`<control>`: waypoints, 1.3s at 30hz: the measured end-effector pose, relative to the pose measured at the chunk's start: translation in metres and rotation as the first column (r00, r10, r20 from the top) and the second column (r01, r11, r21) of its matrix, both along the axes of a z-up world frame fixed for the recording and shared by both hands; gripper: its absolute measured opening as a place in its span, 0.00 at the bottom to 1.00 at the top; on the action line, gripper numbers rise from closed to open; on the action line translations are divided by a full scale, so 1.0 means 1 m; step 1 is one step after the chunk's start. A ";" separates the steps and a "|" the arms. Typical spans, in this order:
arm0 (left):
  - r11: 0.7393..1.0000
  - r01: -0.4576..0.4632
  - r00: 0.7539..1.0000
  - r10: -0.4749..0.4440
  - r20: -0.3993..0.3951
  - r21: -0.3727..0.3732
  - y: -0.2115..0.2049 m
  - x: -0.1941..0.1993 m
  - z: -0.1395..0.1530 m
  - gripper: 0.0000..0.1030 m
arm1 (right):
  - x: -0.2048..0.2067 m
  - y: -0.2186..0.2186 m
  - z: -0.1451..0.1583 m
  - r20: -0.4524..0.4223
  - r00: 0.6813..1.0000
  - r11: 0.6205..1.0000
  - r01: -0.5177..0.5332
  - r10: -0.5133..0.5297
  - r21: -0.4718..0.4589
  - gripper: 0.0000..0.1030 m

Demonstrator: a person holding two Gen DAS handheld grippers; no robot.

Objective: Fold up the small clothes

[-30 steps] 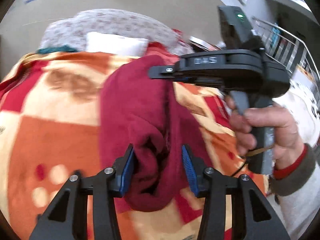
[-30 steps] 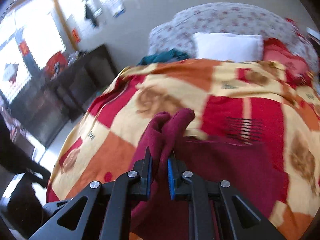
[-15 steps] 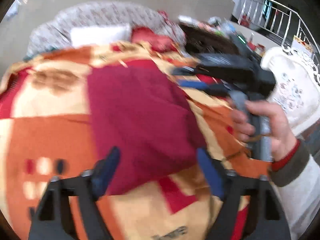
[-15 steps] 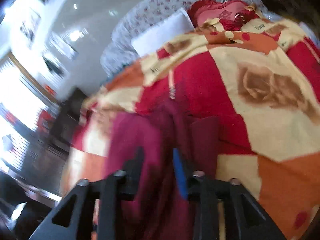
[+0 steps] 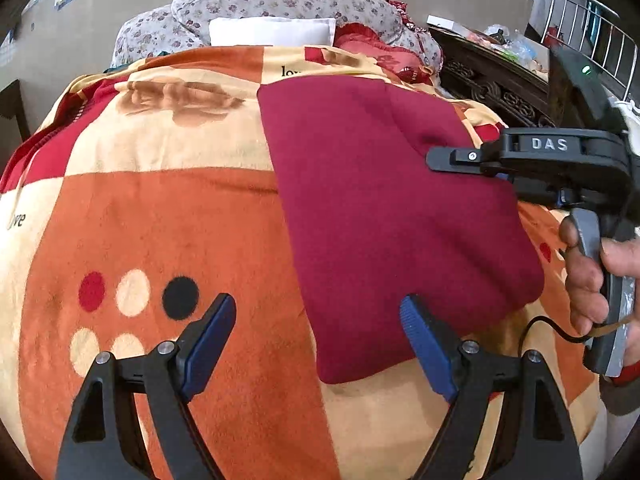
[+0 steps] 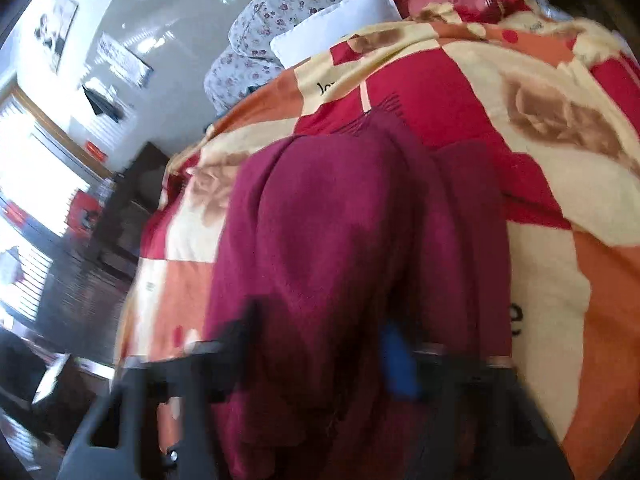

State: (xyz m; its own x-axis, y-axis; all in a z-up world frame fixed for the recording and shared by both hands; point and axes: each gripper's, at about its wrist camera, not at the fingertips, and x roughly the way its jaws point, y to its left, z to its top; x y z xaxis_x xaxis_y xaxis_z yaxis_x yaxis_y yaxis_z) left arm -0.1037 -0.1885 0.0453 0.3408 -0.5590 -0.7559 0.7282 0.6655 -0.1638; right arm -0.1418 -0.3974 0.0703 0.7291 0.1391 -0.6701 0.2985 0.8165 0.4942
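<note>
Maroon garment [image 5: 384, 216] lies folded flat on the patchwork fleece blanket [image 5: 168, 216], right of centre in the left wrist view, long axis running near to far. Surface smooth, one soft crease across the far right part.

Left gripper [image 5: 320, 340]: jaws spread wide, nothing between them. Its right blue pad [image 5: 424, 344] overlaps the garment's near edge; contact unclear. Its left pad sits over bare orange blanket beside the printed dots [image 5: 132, 308].

Right gripper [image 5: 444, 160] seen side-on from the left camera, low over the garment's right edge, held in a hand [image 5: 592, 280] at the frame's right. In its own view the right gripper [image 6: 320, 344] is blurred; maroon cloth fills the space between the fingers, which stand apart. Whether the cloth is pinched, cannot tell.

Far end of the bed: white pillow [image 5: 272, 32], floral cushion [image 5: 280, 0] behind it, red cushion [image 5: 372, 52] to the right. Dark carved wooden furniture [image 5: 500, 88] at far right.
</note>
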 end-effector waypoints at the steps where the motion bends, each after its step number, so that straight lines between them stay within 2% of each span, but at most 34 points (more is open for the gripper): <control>1: 1.000 0.001 1.000 -0.001 0.007 -0.016 0.003 -0.001 0.007 0.81 | -0.005 0.008 0.012 0.028 0.999 0.997 -0.021 0.023 -0.074 0.23; 3: 0.999 0.000 0.999 0.001 0.034 -0.049 0.008 -0.007 0.020 0.81 | -0.018 0.017 0.036 0.079 0.996 0.980 -0.034 0.050 -0.196 0.22; 6: 0.998 -0.009 0.999 0.011 0.045 -0.060 0.000 -0.004 0.023 0.82 | -0.023 0.009 0.042 0.057 0.998 0.959 0.012 0.005 -0.285 0.22; 9: 1.000 0.008 1.000 -0.008 -0.017 -0.006 -0.023 0.002 0.004 0.82 | -0.010 -0.009 0.005 -0.080 0.994 0.960 0.044 -0.069 -0.277 0.25; 10: 1.000 0.011 1.000 -0.011 -0.024 0.009 -0.026 0.002 -0.002 0.82 | -0.009 -0.013 -0.001 -0.084 0.993 0.964 0.059 -0.083 -0.258 0.30; 12: 0.999 -0.006 1.000 0.007 -0.013 0.032 -0.030 0.002 -0.010 0.82 | -0.024 -0.019 0.003 -0.048 0.994 0.975 0.083 -0.095 -0.206 0.31; 14: 1.000 -0.014 1.000 0.014 -0.002 0.024 -0.028 0.002 -0.009 0.82 | -0.044 -0.011 0.027 -0.013 0.991 0.949 0.124 -0.133 -0.290 0.34; 16: 1.000 -0.018 1.000 0.018 0.006 0.026 -0.029 0.003 -0.007 0.82 | -0.057 0.000 0.045 0.017 0.994 0.938 0.109 -0.110 -0.329 0.34; 19: 0.999 -0.024 0.999 0.024 0.021 0.031 -0.030 0.002 -0.007 0.82 | -0.064 0.018 0.056 0.058 0.998 0.958 0.036 -0.020 -0.285 0.26; 22: 0.999 -0.028 0.999 0.026 0.039 0.036 -0.030 -0.001 -0.006 0.82 | -0.059 0.035 0.038 -0.002 1.000 0.949 -0.028 0.029 -0.315 0.24; 24: 0.999 -0.022 0.999 0.020 0.036 0.039 -0.031 0.000 -0.006 0.82 | -0.053 0.035 0.014 -0.073 0.997 0.936 -0.013 -0.014 -0.351 0.22; 26: 0.999 -0.020 0.999 0.018 0.032 0.043 -0.032 0.000 -0.007 0.82 | -0.049 0.026 -0.001 -0.101 0.994 0.946 0.006 -0.041 -0.323 0.19; 28: 0.999 -0.025 0.999 0.023 0.039 0.047 -0.032 -0.001 -0.006 0.82 | -0.054 0.021 0.001 -0.077 0.996 0.957 0.017 -0.041 -0.288 0.19; 35: 0.998 -0.034 0.998 0.032 0.048 0.043 -0.029 -0.002 -0.002 0.82 | -0.073 0.041 0.028 -0.036 0.999 0.953 -0.022 0.012 -0.303 0.21; 38: 0.999 -0.036 0.999 0.035 0.031 0.038 -0.027 0.000 -0.001 0.82 | -0.067 0.045 0.005 -0.105 0.994 0.946 -0.038 0.004 -0.321 0.21; 39: 0.999 -0.038 0.999 0.037 0.017 0.029 -0.024 0.002 -0.001 0.82 | -0.062 0.039 -0.008 -0.139 0.990 0.958 -0.043 0.003 -0.284 0.21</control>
